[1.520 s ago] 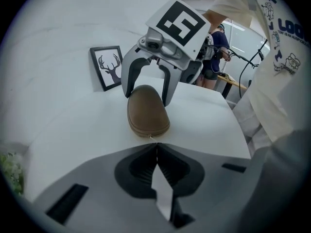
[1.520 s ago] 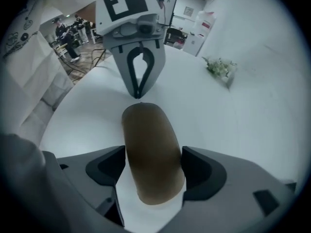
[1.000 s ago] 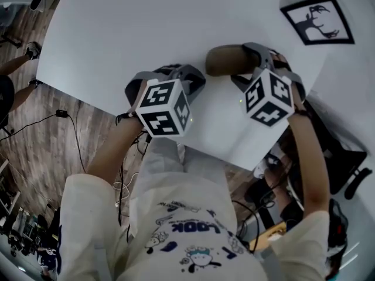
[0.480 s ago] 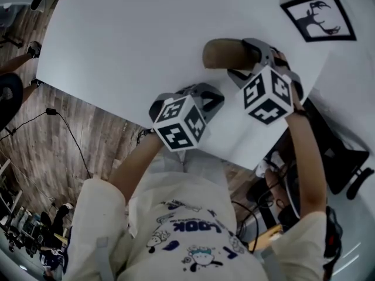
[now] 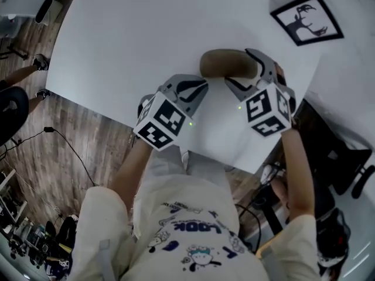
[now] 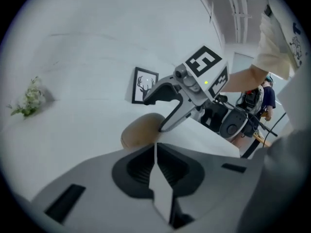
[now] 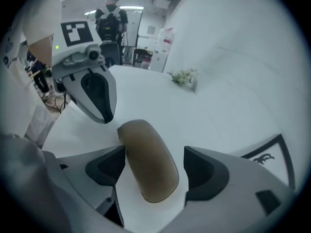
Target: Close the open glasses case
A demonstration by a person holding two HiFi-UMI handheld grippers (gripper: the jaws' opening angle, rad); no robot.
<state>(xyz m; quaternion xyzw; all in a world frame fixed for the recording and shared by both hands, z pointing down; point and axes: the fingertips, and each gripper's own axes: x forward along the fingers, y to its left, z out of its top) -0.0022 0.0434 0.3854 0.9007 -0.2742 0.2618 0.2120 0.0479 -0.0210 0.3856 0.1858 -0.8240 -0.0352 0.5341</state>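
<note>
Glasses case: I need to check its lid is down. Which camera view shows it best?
The right gripper view: the brown glasses case lies large between the right gripper's parted jaws, looking closed. The head view shows it small, partly behind that gripper; the left gripper view shows only one end.

**Left gripper clear of case end**

The left gripper (image 5: 202, 85), jaws together, has lifted and rolled away from the end of the brown oval glasses case (image 5: 220, 63). The right gripper (image 5: 239, 66) has tilted, and a gap now shows beside one pad.
</note>
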